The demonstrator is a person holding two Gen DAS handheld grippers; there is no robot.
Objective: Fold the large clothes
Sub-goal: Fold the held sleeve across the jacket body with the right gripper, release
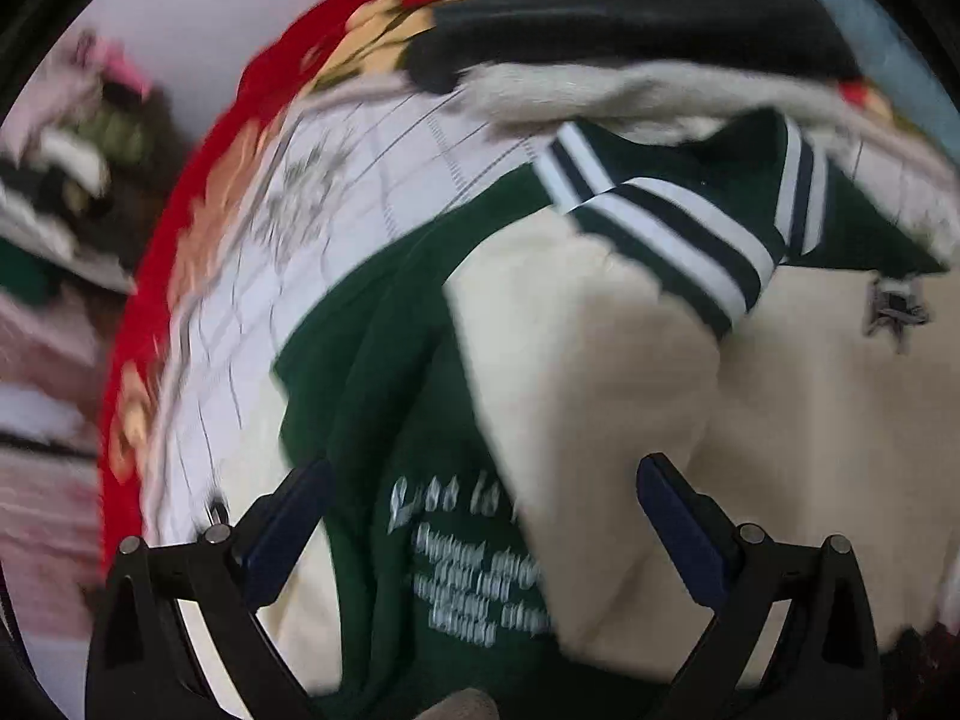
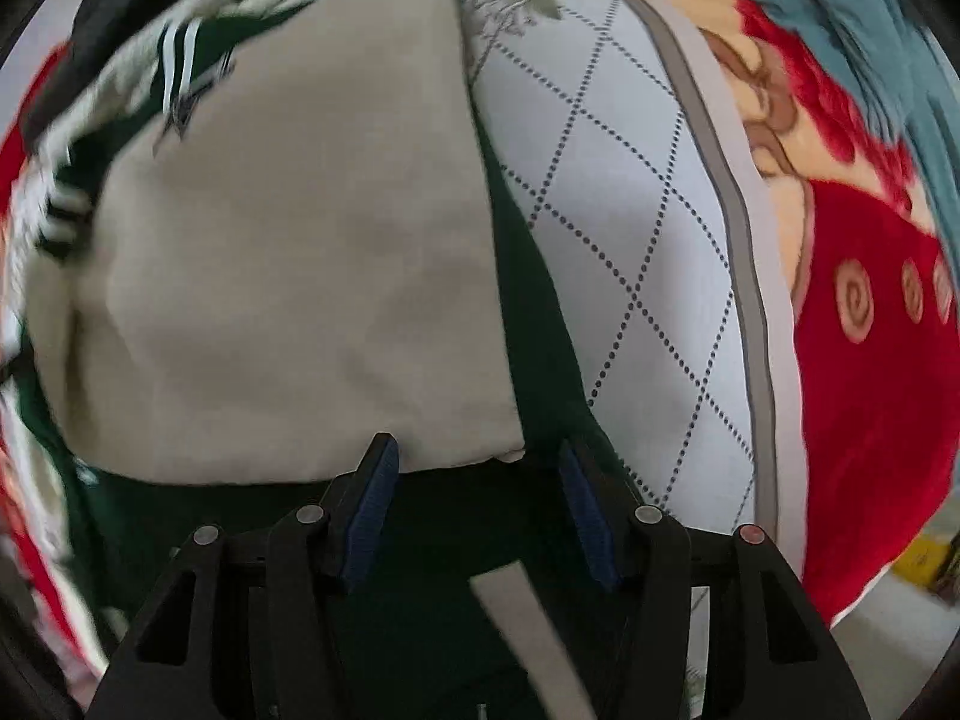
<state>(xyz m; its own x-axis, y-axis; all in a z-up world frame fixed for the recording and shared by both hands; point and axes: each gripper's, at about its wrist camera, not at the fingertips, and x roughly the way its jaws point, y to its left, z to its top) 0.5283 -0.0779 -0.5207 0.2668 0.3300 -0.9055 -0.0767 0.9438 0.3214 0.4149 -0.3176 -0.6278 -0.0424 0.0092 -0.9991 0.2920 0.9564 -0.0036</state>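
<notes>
A large dark-green and cream sweatshirt (image 1: 600,360) lies spread on the bed, with a striped collar (image 1: 672,234) and white lettering (image 1: 468,564) on the green part. My left gripper (image 1: 483,516) hovers above the lettering, its jaws wide open and empty. In the right wrist view the cream panel (image 2: 288,276) fills the left side, with a green strip (image 2: 540,360) along its right edge. My right gripper (image 2: 480,492) points down over the panel's lower right corner. Its blue pads (image 2: 375,504) stand apart and press on no cloth.
Under the garment lies a white quilt (image 2: 630,240) with dotted diamonds, edged by a red floral blanket (image 2: 870,420). A teal cloth (image 2: 840,12) lies at the far right. A dark garment (image 1: 630,12) and a grey fleecy cloth (image 1: 600,90) lie beyond the collar. Clothes (image 1: 72,138) are piled at left.
</notes>
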